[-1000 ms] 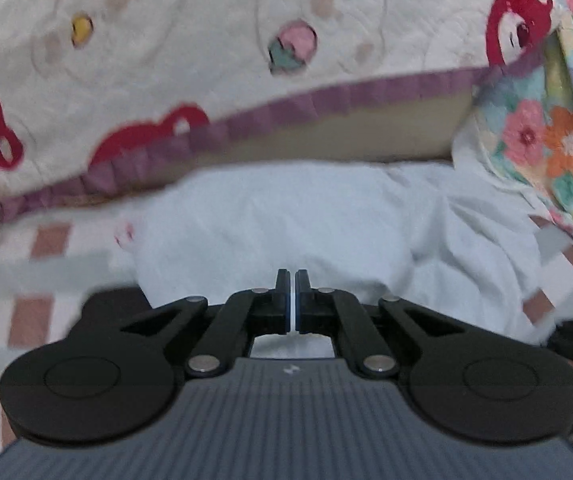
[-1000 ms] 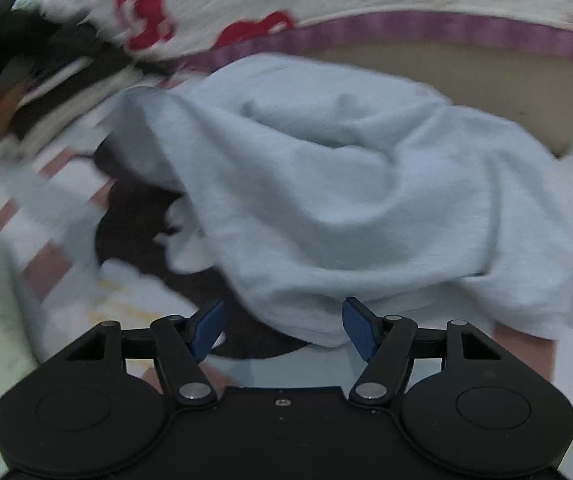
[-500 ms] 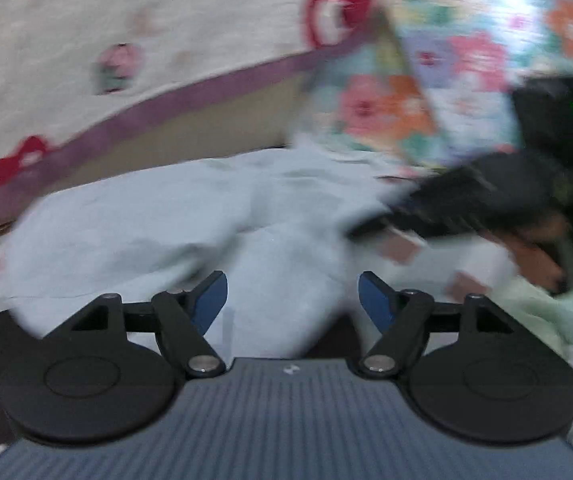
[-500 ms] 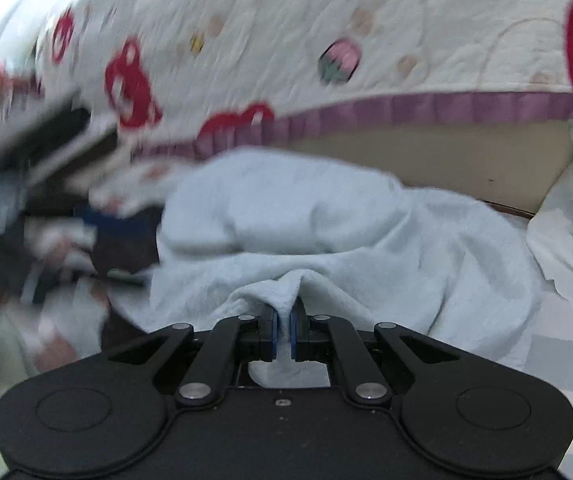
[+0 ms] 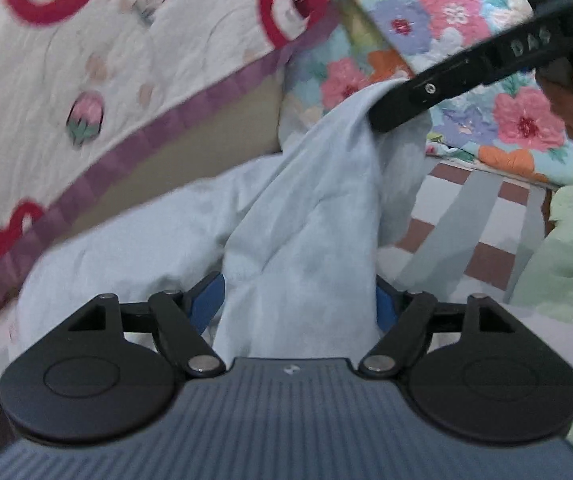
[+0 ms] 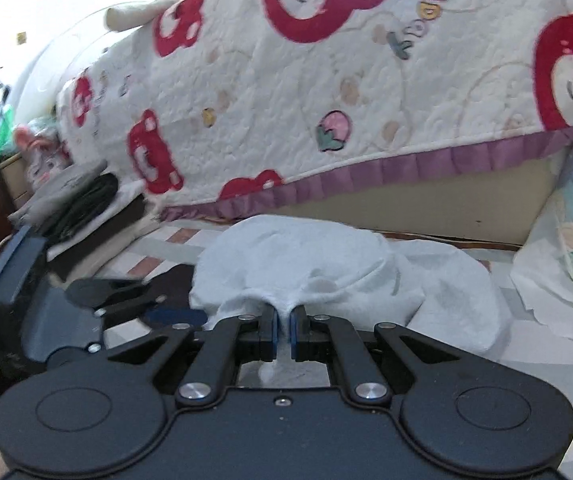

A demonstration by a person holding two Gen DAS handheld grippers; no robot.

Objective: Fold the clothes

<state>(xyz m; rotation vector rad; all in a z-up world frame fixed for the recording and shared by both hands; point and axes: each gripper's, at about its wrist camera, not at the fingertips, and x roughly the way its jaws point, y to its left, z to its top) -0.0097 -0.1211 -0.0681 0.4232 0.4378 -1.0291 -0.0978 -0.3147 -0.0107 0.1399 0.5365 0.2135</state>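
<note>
Between right gripper jaws, pale blue garment pinched

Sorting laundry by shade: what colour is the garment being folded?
Pale blue garment, plain, no print; clearest in the left wrist view.

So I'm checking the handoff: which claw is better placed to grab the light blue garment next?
Left. The left claw is open around the raised fold of the light blue garment; the right claw is already shut on it.
</note>
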